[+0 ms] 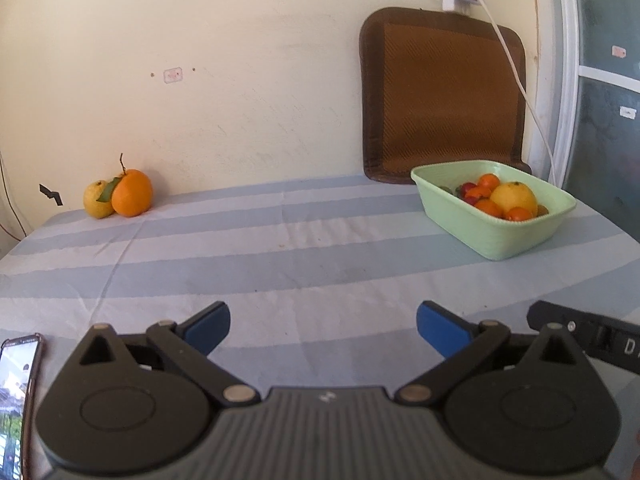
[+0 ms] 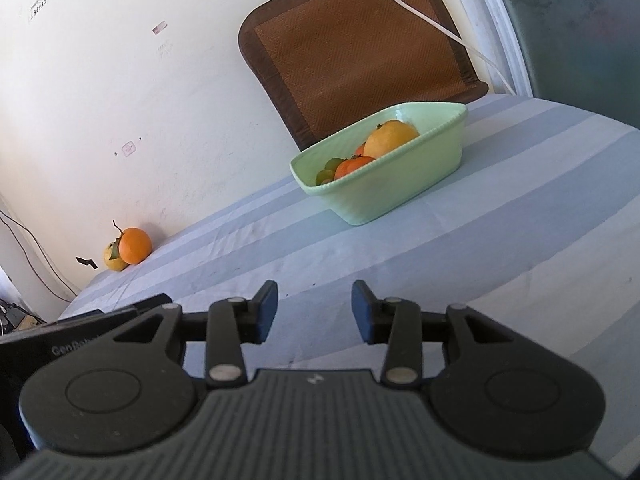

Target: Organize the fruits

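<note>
- Mostly done, I judge: the green tub (image 1: 496,236) by the cushion (image 1: 440,92) already holds mixed fruit.
- Left to move: an orange (image 1: 132,193) and a yellow fruit (image 1: 96,200), touching, at the wall.
- Left gripper (image 1: 323,330) gapes wide, empty; right gripper (image 2: 315,312) stands narrower, empty.

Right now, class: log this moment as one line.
left gripper open, empty | right gripper open, empty | green tub holds fruit | orange, yellow fruit by wall

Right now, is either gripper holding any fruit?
No. The left gripper and right gripper are both open and empty, above the striped cloth.
</note>
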Demonstrator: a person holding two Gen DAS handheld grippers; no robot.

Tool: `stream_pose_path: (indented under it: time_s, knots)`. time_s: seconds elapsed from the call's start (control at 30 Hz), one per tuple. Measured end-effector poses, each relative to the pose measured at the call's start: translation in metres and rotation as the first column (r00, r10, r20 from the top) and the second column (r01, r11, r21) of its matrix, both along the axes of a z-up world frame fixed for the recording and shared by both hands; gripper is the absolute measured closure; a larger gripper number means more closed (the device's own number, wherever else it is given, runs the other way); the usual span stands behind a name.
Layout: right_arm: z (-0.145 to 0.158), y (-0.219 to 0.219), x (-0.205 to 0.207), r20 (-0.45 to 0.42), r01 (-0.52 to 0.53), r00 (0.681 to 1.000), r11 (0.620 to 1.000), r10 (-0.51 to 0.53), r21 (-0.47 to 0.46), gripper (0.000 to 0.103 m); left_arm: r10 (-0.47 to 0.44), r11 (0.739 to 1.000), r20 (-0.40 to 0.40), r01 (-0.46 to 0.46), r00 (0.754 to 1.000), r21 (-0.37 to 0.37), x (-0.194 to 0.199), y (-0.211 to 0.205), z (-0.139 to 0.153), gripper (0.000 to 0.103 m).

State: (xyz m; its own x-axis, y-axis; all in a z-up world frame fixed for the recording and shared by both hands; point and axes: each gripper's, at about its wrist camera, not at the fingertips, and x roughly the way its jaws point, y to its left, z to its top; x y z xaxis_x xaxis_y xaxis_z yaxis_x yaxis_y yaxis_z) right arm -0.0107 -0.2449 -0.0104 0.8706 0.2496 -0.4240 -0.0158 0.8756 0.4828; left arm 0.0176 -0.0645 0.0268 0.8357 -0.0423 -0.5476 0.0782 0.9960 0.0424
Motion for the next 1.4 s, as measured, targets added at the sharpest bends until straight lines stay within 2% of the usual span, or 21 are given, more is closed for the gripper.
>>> stream_pose_path:
  time_s: [0.43, 0.67, 0.8, 0.83, 0.87, 0.9, 1.03, 1.4]
  knots:
    - [-0.003, -0.027, 0.008, -0.007, 0.065, 0.998, 0.997, -0.065, 0.041, 0.056, -0.008, 0.997, -0.016, 0.009, 1.000, 0.080, 0.002, -0.017, -0.008, 0.000]
    - [-0.002, -0.036, 0.027, 0.032, 0.091, 0.995, 0.995, -0.092, 0.031, 0.056, 0.031, 0.996, -0.045, -0.028, 0.999, 0.081, 0.007, -0.016, -0.015, 0.000]
    - [-0.016, -0.037, 0.034, 0.005, 0.090, 0.996, 0.995, -0.090, 0.033, 0.056, 0.056, 0.996, -0.056, -0.051, 0.997, 0.078, 0.012, -0.010, -0.020, 0.000]
    - [-0.018, -0.039, 0.035, -0.017, 0.087, 0.996, 0.995, -0.086, 0.047, 0.056, 0.066, 0.995, -0.051, -0.061, 0.997, 0.083, 0.012, -0.009, -0.022, 0.000]
    - [-0.017, -0.043, 0.034, 0.000, 0.084, 0.996, 0.994, -0.085, 0.070, 0.054, 0.074, 0.994, -0.045, -0.070, 0.996, 0.089, 0.013, -0.009, -0.023, 0.000]
    - [-0.017, -0.045, 0.034, 0.001, 0.093, 0.996, 0.993, -0.093, 0.076, 0.048, 0.084, 0.992, -0.038, -0.080, 0.996, 0.099, 0.013, -0.009, -0.024, 0.000]
    - [-0.020, -0.052, 0.033, -0.012, 0.097, 0.995, 0.988, -0.096, 0.123, 0.048, 0.096, 0.989, -0.040, -0.091, 0.995, 0.120, 0.016, -0.010, -0.029, 0.000]
    - [-0.015, -0.043, 0.028, 0.043, 0.071, 0.996, 0.993, -0.075, 0.092, 0.048, 0.096, 0.987, -0.039, -0.090, 0.995, 0.136, 0.016, -0.011, -0.034, 0.000]
